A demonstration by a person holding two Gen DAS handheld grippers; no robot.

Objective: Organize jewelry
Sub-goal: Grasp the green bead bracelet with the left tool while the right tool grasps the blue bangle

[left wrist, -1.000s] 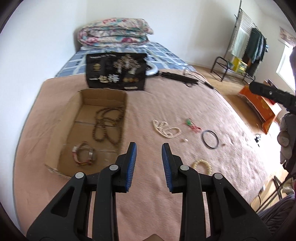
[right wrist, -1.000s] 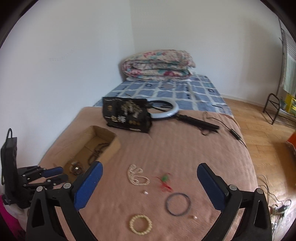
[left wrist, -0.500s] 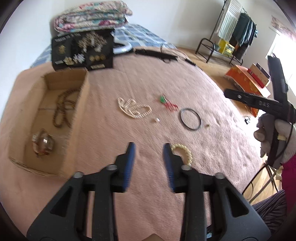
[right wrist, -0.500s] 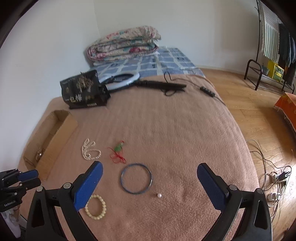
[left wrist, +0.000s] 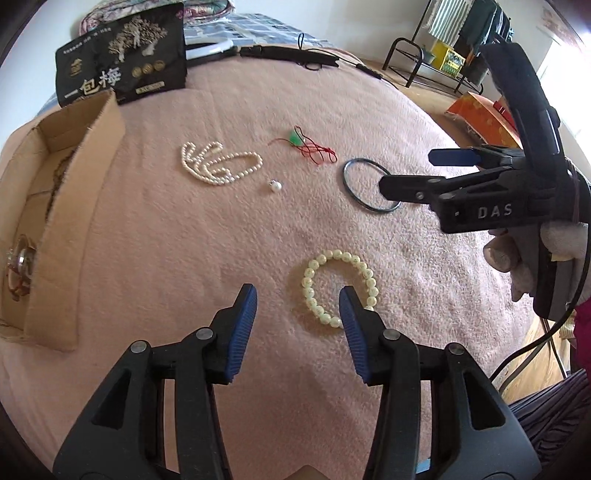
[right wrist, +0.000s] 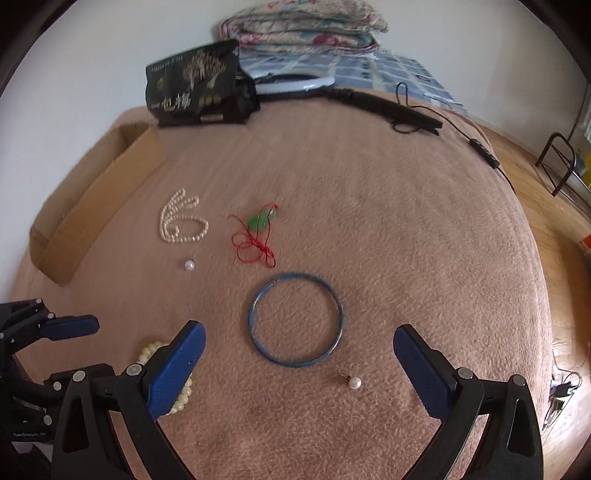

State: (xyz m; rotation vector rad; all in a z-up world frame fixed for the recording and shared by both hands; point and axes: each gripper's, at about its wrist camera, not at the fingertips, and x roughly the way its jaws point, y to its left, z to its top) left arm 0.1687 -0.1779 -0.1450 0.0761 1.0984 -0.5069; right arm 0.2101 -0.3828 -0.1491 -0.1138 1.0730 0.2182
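Observation:
A cream bead bracelet [left wrist: 309, 275] lies on the pink blanket [left wrist: 207, 258]. My left gripper [left wrist: 297, 295] hangs just above it, jaws opening; the bracelet's left side shows between the fingers and no pad touches it. My right gripper [right wrist: 297, 330] stands wide open over a blue bangle [right wrist: 295, 275], holding nothing. Farther off lie a pearl necklace [left wrist: 218, 166], a loose pearl [left wrist: 275, 186] and a red cord with a green pendant [left wrist: 310, 149]. A pearl earring [right wrist: 355, 383] rests near the right finger.
A shallow cardboard box [left wrist: 85, 184] at the left holds brown beads and a bracelet [left wrist: 18, 262]. A black bag [left wrist: 122, 66], a ring light on a stand [right wrist: 388, 105] and a folded quilt [right wrist: 303, 26] lie behind. A clothes rack [left wrist: 443, 55] stands on the floor.
Both grippers have come down toward the blanket. The left one moved right, from beside the box to the cream bracelet, and its jaws widened. The right one now sits over the blue bangle.

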